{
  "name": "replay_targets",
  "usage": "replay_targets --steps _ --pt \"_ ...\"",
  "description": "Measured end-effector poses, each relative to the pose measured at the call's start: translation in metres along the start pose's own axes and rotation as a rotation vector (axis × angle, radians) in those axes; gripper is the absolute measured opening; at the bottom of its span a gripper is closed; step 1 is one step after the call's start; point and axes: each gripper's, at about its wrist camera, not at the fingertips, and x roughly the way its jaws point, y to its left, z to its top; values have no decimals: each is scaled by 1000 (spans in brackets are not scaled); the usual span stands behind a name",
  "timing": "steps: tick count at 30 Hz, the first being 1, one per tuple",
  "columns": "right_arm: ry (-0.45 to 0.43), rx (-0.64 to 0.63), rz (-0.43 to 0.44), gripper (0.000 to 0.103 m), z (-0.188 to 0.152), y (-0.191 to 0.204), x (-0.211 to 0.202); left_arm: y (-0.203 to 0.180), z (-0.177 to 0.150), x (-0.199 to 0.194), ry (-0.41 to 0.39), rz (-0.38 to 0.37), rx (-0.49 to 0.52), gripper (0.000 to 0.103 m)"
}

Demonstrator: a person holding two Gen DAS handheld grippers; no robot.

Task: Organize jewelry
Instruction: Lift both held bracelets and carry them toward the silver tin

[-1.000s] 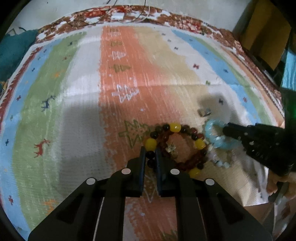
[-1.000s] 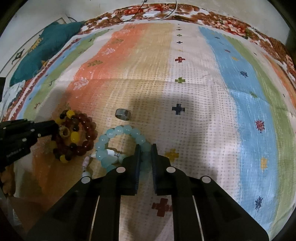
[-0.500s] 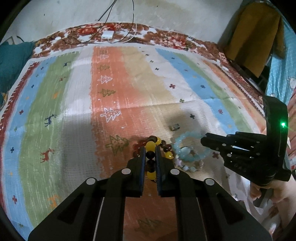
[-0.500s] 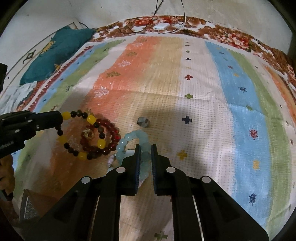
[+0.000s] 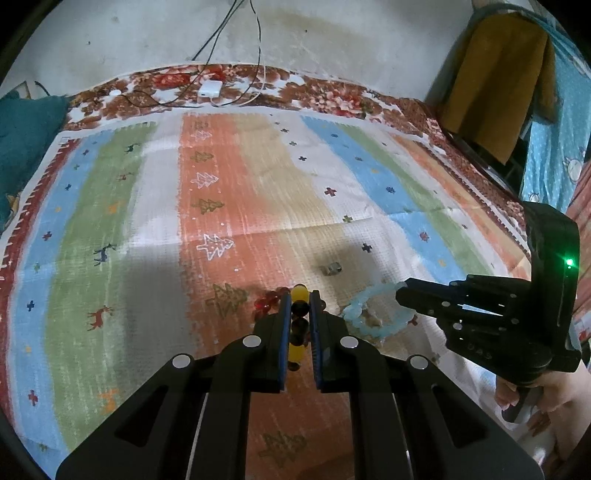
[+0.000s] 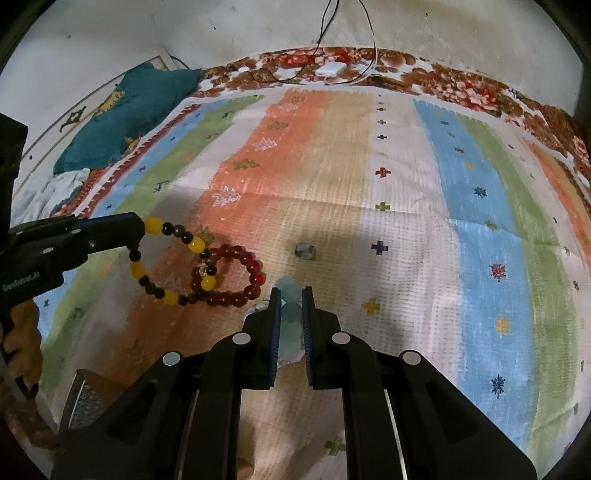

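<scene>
Above woven striped cloth (image 6: 406,229), jaws clamped: round yellow-dark beads (image 5: 297,321), pale-blue beads (image 6: 290,310).

Pale blue bracelet (image 6: 290,306) largely hidden behind gripper fingers, lower centre; ring (image 5: 333,268) too small to detail, centre right.

Dim room, stained pale wall (image 5: 332,44) w/ cables (image 6: 325,29) hanging down. Bed has a striped cloth (image 5: 155,221) over a floral sheet (image 6: 461,85). Teal pillow (image 6: 125,118) at left, mustard cloth (image 5: 495,85) hung at right. Shadow falls mid-bed.
</scene>
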Motion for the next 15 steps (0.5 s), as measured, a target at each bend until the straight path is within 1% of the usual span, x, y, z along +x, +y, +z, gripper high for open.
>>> replay_targets --steps 4,8,11,15 --pt "-15 2 6 12 -1 1 -7 1 -2 -6 -11 -3 -4 9" --pt "-29 0 12 12 -3 5 -16 0 -1 -20 -51 -2 -12 9" --pt "-44 -7 17 12 -4 9 -23 -3 -1 -28 -67 -8 -15 9" --pt "-64 -17 32 12 -5 17 -35 -5 -2 -34 -76 -14 -17 9"
